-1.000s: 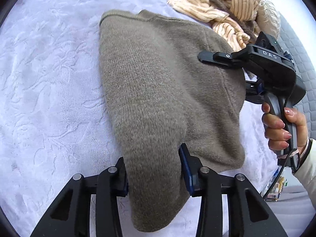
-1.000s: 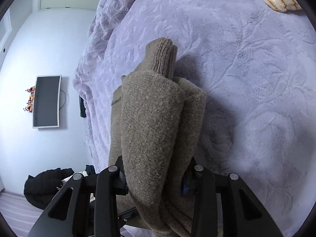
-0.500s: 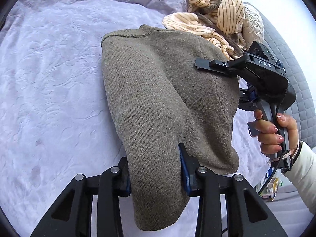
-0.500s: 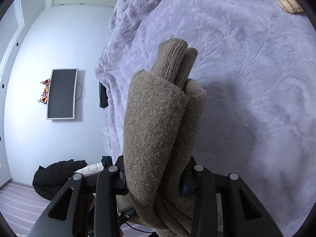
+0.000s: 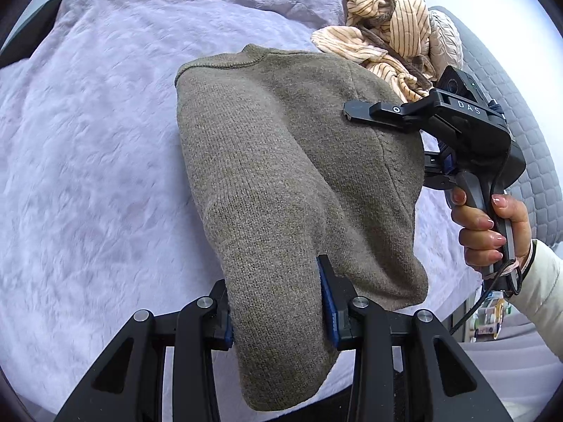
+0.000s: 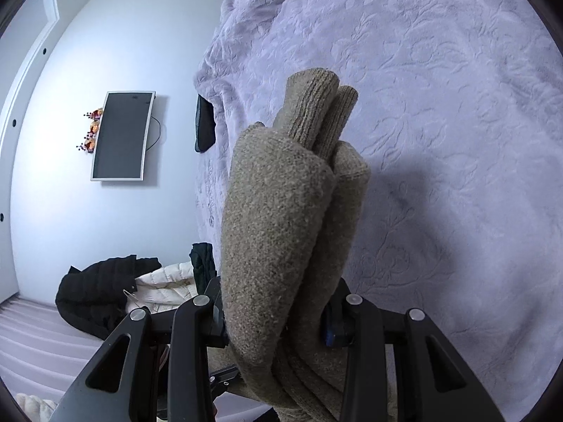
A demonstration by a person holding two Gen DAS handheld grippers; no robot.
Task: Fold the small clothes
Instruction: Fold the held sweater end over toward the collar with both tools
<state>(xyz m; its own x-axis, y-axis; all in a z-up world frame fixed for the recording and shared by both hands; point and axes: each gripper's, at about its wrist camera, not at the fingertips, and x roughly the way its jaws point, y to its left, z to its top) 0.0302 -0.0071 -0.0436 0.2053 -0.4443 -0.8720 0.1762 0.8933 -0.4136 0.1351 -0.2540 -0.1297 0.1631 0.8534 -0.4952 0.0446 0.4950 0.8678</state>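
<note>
A folded olive-brown knit sweater (image 5: 281,176) hangs in the air above the lilac bedspread (image 5: 88,140), held at two ends. My left gripper (image 5: 278,320) is shut on a thick fold of its near edge. My right gripper (image 5: 355,112), held by a hand (image 5: 485,225) at the right, clamps the sweater's far right side. In the right wrist view my right gripper (image 6: 274,320) is shut on a bunched fold of the sweater (image 6: 281,232), and two ribbed cuffs (image 6: 316,109) stick out beyond it.
A heap of striped cream clothes (image 5: 387,35) lies at the far right of the bed beside a quilted grey headboard (image 5: 527,112). Off the bed's edge, a wall screen (image 6: 121,135) and a black jacket (image 6: 95,299) on the floor show.
Both grippers have lifted the sweater off the bedspread and carried it across the bed. The cuffs now hang free above the cover. Both grips are unchanged.
</note>
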